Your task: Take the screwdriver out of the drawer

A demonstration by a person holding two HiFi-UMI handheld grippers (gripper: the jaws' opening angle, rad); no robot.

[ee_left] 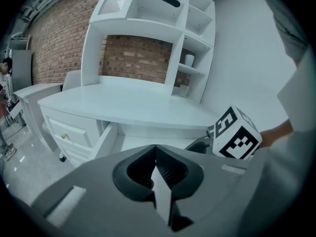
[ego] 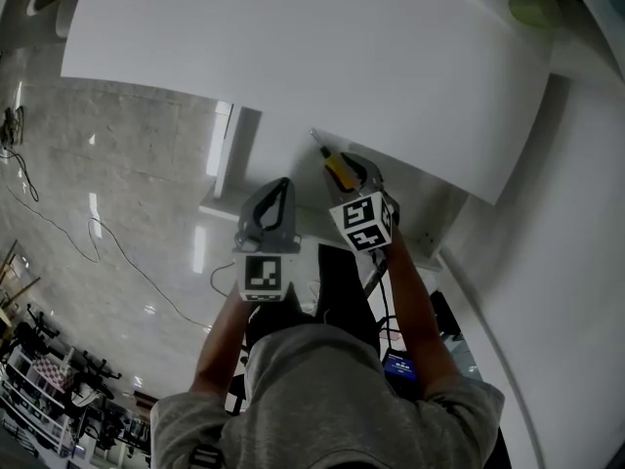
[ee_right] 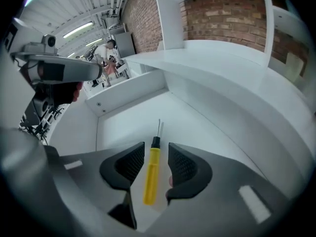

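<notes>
A screwdriver [ee_right: 151,174] with a yellow handle, a black collar and a thin metal shaft lies flat on the white floor of the open drawer [ee_right: 128,117]. My right gripper [ee_right: 155,152] hangs just over it, jaws open, one pad on each side of the handle with a gap to both. In the head view the screwdriver [ego: 338,169] shows at the right gripper [ego: 348,172], inside the drawer [ego: 283,159] under the desk top. The left gripper [ego: 282,186] hovers beside it, over the drawer's left part. Its jaws [ee_left: 155,151] are shut on nothing.
The white desk top [ee_left: 123,102] overhangs the drawer's back, with a shelf hutch [ee_left: 195,48] and a brick wall behind. A low white cabinet [ee_left: 64,132] stands to the left. Cables [ego: 117,252] lie on the glossy floor.
</notes>
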